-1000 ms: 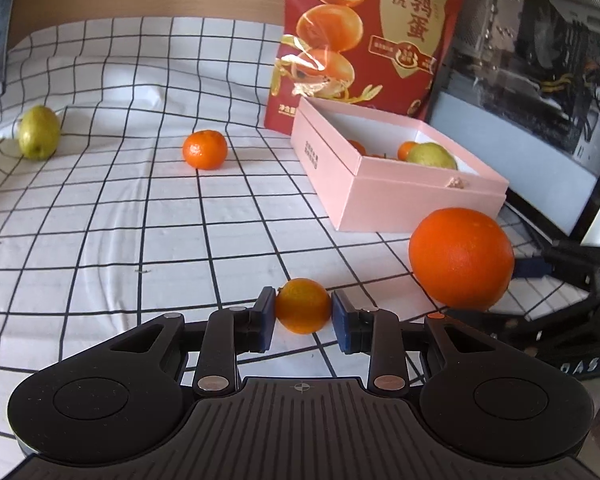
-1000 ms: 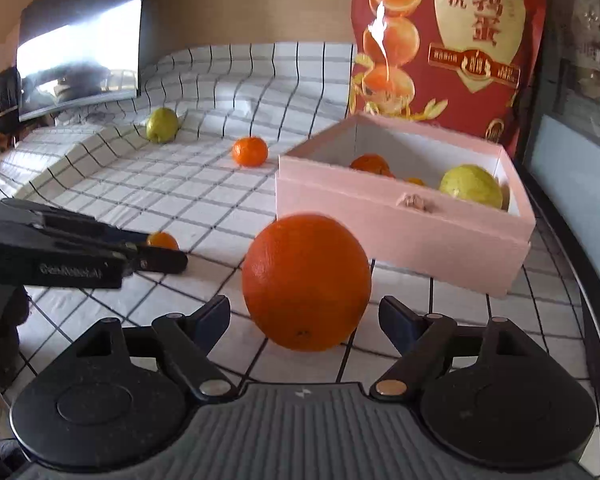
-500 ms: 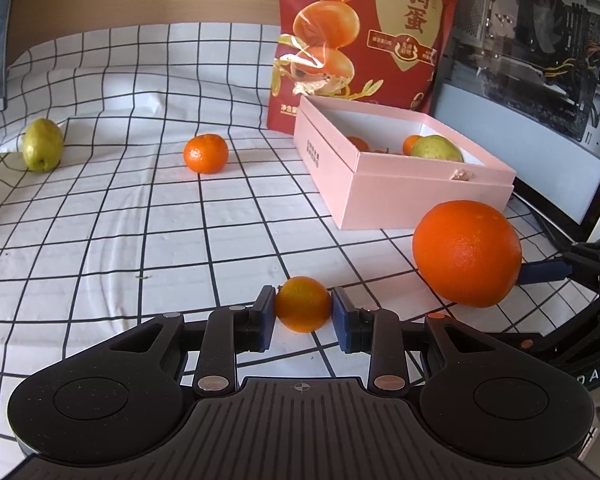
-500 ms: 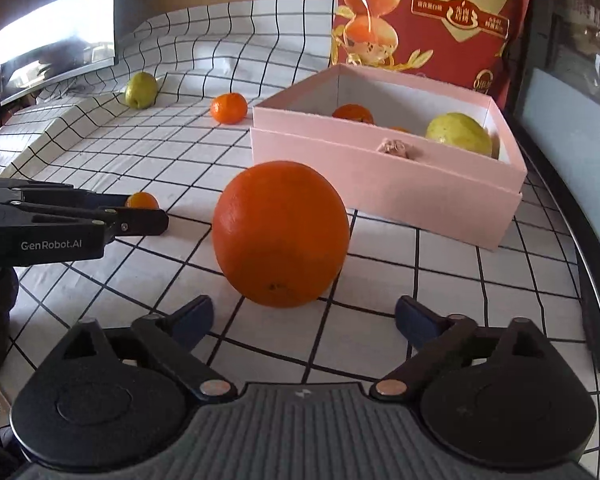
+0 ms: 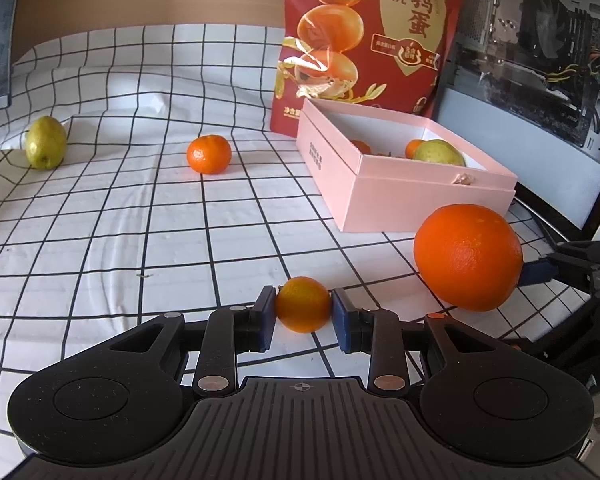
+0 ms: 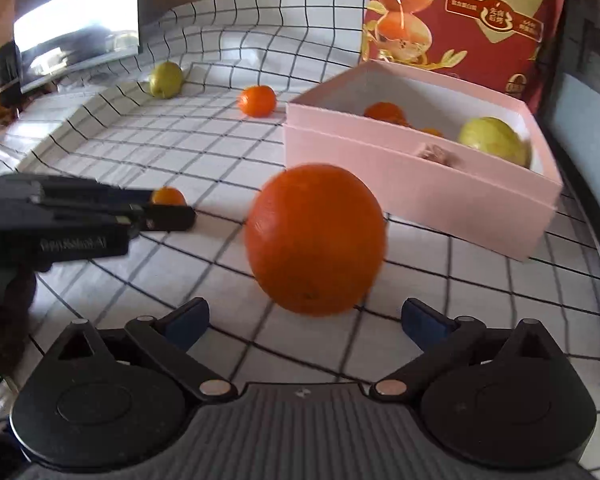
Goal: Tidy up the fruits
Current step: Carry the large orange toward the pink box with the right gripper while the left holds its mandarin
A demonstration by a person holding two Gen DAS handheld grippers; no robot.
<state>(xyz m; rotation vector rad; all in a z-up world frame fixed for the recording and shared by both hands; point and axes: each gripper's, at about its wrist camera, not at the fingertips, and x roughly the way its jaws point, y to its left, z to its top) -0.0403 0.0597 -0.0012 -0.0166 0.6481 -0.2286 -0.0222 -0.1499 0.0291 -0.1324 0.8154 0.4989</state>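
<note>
- Two views. Left wrist: the left gripper [image 5: 303, 311] has its jaws narrowed onto a small orange [image 5: 303, 304], both blue pads against its sides, low over the checked cloth [image 5: 100, 240].
- To its right a big orange [image 5: 468, 257] sits on the cloth, with one blue pad of the right gripper [image 5: 536, 271] just behind it.
- The pink box [image 5: 400, 196] stands beyond, holding a pear [image 5: 438, 152] and orange fruit; a red bag [image 5: 364, 40] rises behind it.
- A mandarin [image 5: 209, 154] and a second pear [image 5: 45, 143] lie well apart on the far cloth.
- Right wrist: the right gripper [image 6: 305, 322] has jaws spread wide, pads clear of the big orange [image 6: 315, 238], which sits just ahead of them and blocks part of the box [image 6: 420, 188].
- The left gripper [image 6: 172, 212] reaches in from the left, the small orange [image 6: 168, 196] partly hidden behind its finger.
</note>
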